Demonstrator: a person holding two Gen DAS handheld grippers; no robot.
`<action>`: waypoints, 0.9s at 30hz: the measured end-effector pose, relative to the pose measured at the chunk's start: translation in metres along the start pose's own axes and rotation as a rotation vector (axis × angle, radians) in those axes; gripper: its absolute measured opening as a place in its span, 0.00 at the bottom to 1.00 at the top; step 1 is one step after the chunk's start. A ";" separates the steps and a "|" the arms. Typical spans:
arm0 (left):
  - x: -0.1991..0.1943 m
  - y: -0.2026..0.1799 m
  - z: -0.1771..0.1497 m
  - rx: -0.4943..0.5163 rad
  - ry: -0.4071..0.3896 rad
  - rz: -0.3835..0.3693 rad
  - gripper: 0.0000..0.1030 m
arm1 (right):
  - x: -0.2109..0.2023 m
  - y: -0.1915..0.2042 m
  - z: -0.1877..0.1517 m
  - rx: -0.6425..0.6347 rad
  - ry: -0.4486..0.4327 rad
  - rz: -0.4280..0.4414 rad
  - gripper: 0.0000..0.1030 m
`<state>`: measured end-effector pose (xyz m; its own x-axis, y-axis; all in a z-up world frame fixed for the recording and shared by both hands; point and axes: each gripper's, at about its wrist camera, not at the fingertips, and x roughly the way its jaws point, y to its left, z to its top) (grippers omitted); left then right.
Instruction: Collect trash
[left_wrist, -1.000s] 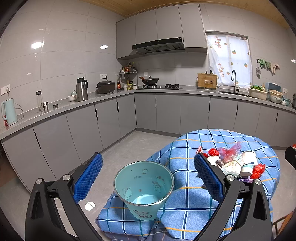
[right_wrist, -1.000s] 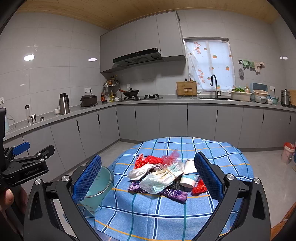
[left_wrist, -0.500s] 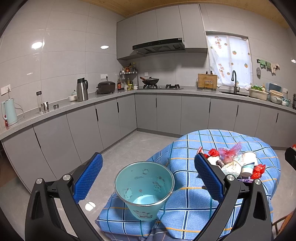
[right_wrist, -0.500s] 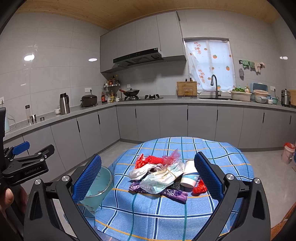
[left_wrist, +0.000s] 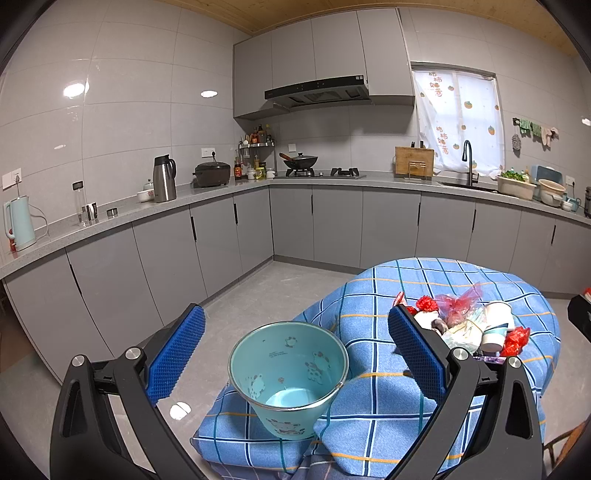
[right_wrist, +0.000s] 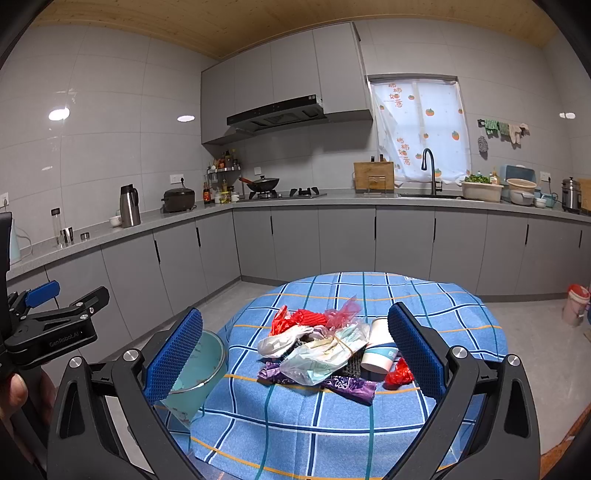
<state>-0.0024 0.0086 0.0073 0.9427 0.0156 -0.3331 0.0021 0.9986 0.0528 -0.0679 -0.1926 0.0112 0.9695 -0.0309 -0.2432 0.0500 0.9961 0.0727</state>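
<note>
Left claw (left_wrist: 295, 354): held low and level, looking forward, with both blue pads spread wide and nothing between them in contact; in the right wrist view it shows at 9 o'clock, with part of a hand (right_wrist: 13, 391) on its grip.
Right claw (right_wrist: 295, 354): held level before the table, pads spread wide, gripping nothing; the trash pile sits in the gap between the fingers but beyond them.
Bucket (left_wrist: 290, 373): teal pail with small printed figures, standing at the near left edge of the table (left_wrist: 376, 391), slightly tilted, mouth opening upward and toward the left camera, long axis near vertical. It looks empty. In the right wrist view it lies at 8 o'clock, partly hidden by the left pad.
Trash pile (right_wrist: 325, 350): middle of the checked blue cloth, at 3 o'clock from the bucket in the left wrist view and apart from it.
Paper cup (right_wrist: 380, 349): white with a blue band, lying tipped at the pile's right side, its long axis running from near to far, the wider end toward the right camera.
Clear bag (right_wrist: 325, 354): crumpled, bound by a band, long axis slanting from lower left to upper right.
Red wrappers (right_wrist: 299, 319): at the far side of the pile; one more scrap just beside the cup's near end.
Purple wrapper (right_wrist: 351, 387): flat at the pile's near edge.
Background: grey kitchen cabinets, stove and sink at 12 o'clock.
Change from earlier frames: none visible; both claws and all objects keep the same places.
</note>
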 end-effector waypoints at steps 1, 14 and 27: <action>0.000 0.001 0.000 0.000 0.001 0.000 0.95 | 0.000 0.000 0.000 0.000 0.001 0.000 0.96; 0.012 -0.003 -0.004 0.009 0.024 0.000 0.95 | 0.017 -0.007 -0.009 0.007 0.020 -0.040 0.96; 0.083 -0.047 -0.028 0.075 0.130 -0.074 0.95 | 0.086 -0.069 -0.049 0.048 0.146 -0.184 0.96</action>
<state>0.0665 -0.0360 -0.0491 0.8880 -0.0467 -0.4576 0.0993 0.9908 0.0916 0.0001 -0.2603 -0.0619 0.8982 -0.1955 -0.3938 0.2371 0.9697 0.0594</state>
